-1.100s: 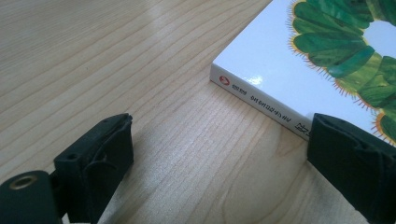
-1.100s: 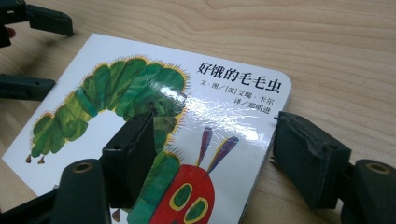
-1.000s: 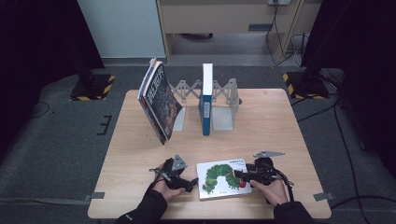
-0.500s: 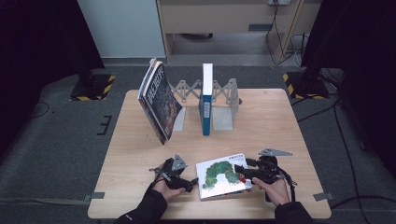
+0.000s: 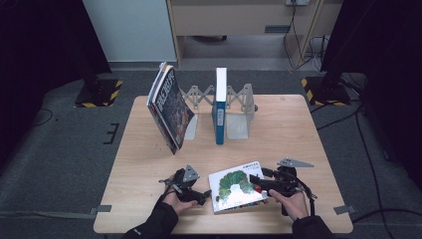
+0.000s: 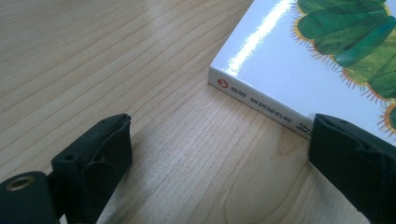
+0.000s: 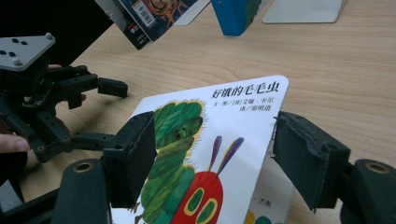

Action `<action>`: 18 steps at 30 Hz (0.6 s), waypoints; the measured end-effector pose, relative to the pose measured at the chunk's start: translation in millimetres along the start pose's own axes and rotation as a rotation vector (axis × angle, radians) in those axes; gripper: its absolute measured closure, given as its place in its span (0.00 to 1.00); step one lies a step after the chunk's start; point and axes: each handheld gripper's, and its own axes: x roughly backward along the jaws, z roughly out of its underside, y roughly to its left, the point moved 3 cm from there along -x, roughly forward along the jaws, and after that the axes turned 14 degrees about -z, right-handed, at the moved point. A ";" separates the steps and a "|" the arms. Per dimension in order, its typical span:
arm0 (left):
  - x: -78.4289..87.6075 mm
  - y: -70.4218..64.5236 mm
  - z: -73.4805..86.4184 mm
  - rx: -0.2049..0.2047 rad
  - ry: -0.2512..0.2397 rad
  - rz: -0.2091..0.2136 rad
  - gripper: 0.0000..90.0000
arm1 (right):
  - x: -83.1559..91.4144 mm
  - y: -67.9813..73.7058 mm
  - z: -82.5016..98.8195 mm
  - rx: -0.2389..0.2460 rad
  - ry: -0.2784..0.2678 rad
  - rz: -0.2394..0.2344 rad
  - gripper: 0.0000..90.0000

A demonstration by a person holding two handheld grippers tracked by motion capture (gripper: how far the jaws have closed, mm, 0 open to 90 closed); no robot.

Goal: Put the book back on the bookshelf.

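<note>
A light wooden table (image 5: 298, 134) with visible grain carries everything here and stands on a dark grey floor. Near its front edge lies a white caterpillar picture book (image 5: 237, 185), its cover facing up and its right side tilted up off the wood. Toward the back stands a grey metal expanding book rack (image 5: 238, 107). An upright blue book (image 5: 219, 107) stands in the rack, spine toward the front. To its left, a dark-covered book (image 5: 170, 107) leans steeply, its lower edge on the wood close to the rack's left end. The middle of the tabletop between rack and picture book is bare wood.
</note>
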 end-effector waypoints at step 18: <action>0.3 0.3 -1.1 0.012 0.008 0.016 0.06 | -18.4 -3.5 7.7 -0.017 0.144 -0.028 0.47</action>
